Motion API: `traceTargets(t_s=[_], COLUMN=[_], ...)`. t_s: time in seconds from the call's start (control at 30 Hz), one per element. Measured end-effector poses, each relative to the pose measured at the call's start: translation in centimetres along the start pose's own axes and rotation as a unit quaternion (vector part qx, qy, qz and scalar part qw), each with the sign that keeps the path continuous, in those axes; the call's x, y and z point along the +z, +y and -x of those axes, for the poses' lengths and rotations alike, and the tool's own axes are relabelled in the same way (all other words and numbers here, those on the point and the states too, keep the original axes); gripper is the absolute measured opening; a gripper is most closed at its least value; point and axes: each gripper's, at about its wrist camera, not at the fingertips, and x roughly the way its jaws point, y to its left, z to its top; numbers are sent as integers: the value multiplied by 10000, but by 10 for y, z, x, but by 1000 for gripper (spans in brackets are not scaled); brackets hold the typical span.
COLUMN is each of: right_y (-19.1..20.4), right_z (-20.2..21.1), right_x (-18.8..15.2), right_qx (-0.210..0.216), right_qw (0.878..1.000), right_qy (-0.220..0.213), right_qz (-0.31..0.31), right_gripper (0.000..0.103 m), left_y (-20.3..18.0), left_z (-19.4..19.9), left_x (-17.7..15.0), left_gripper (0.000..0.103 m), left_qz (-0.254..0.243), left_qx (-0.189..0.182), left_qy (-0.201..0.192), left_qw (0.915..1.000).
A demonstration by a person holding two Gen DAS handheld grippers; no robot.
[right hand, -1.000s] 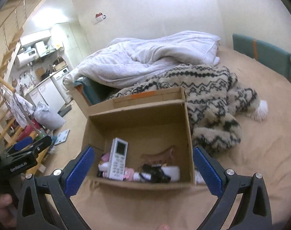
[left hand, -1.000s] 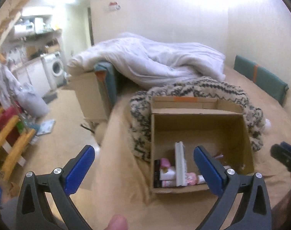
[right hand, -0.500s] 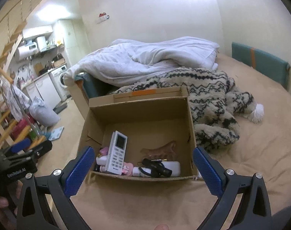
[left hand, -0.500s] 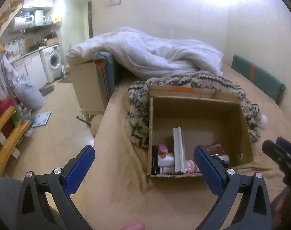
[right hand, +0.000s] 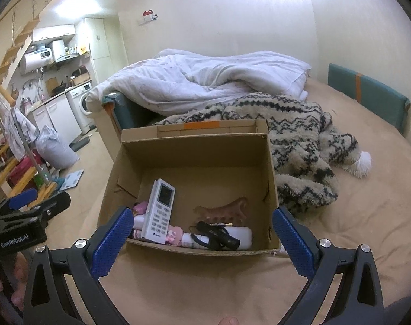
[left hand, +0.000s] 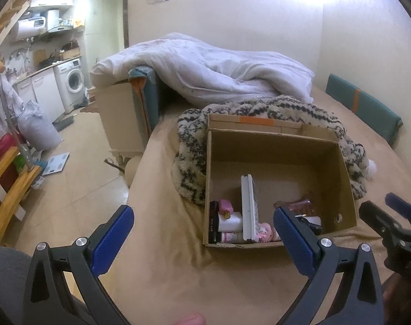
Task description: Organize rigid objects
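Both your grippers, left and right, gape empty near the box. The remote leans inside, near left: light, stiff, slick plastic, so pinch its long edges mid-body.

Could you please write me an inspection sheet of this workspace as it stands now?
Surface: tan bed cover, bare in front of the box.
Job's things: open cardboard box holding a white remote propped on end, a white tube, a black strapped item, a brown comb-like piece and small pink bottles, bunched along the near wall.
Clutter: patterned fleece blanket against the box; white duvet behind.
Grippers: left hand-held gripper and right hand-held gripper both open, empty, short of the box.
Cables: nothing seen.
Surroundings: washing machine, wooden stairs, grey bag on the floor.
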Motion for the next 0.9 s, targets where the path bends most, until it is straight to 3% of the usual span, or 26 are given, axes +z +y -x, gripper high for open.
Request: traceTargets(t_s=[0.9], right_y=[-2], right_z=[-2], right_x=[0], right_qx=[-23], right_qw=[10000], right_qy=[64], right_qz=[-30], right_gripper=[103], left_y=[1], left_z=[-2], left_x=[1], left_gripper=[103], left_qz=[54], left_qx=[-18], left_qy=[85], left_qw=[9999])
